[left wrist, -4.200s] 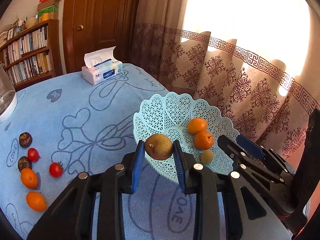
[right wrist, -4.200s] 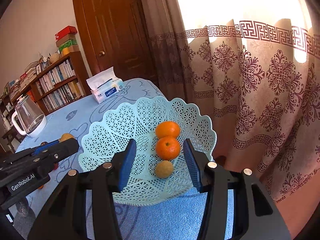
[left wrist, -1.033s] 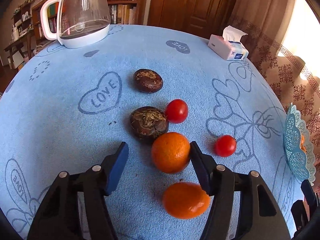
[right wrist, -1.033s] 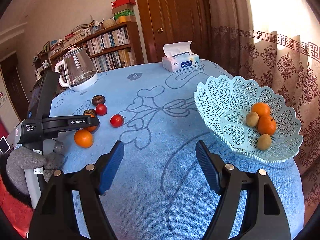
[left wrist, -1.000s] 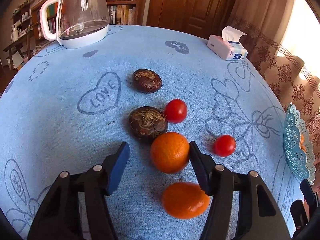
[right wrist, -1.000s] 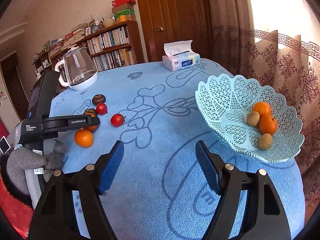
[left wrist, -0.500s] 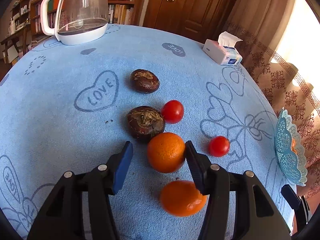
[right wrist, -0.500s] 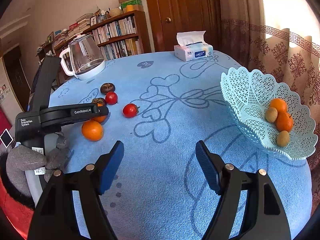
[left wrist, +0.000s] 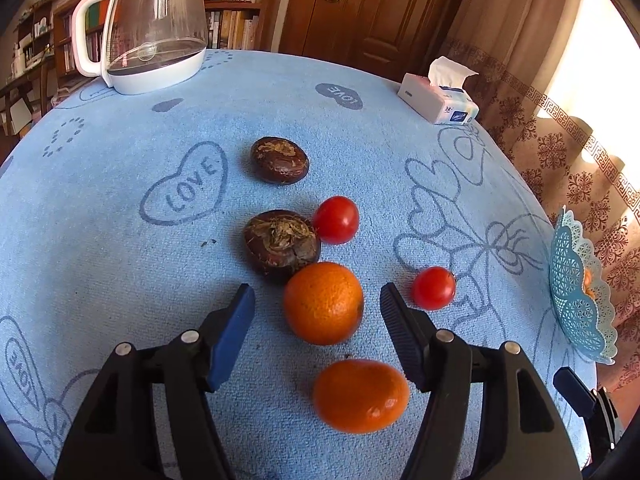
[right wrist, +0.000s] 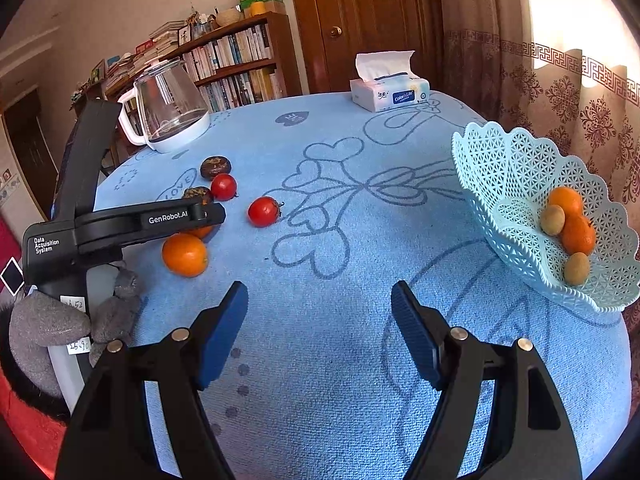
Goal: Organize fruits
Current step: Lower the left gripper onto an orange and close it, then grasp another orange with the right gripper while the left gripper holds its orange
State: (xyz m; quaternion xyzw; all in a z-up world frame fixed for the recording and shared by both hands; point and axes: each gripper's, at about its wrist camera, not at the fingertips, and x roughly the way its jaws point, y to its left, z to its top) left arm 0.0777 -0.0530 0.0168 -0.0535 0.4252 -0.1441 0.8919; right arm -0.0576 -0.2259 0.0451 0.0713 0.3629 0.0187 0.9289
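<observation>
Basket (right wrist: 516, 168), right of frame: four fruits in, pear-like one added. Right gripper (right wrist: 318, 320) wide, empty, over bare cloth. Left gripper (left wrist: 316, 312), frame centre, jaws opening around orange (left wrist: 323, 303), not gripped; pickup likely being redone.

The right gripper (right wrist: 318, 312) hangs over a bare stretch of the blue-clothed surface (right wrist: 360, 240), its jaws wide apart with nothing between them. At the right stands a pale blue lattice basket (right wrist: 516, 168) holding two oranges and two small brownish fruits. At the left, the left gripper (right wrist: 200, 214) reaches over the loose fruit: an orange (right wrist: 185, 255) lies just below it, a second orange partly hidden behind it. Two tomatoes (right wrist: 263, 211) and two dark brown fruits (right wrist: 215, 167) lie nearby. A glass kettle (right wrist: 168, 106) and a tissue box (right wrist: 390, 94) stand farther back.
</observation>
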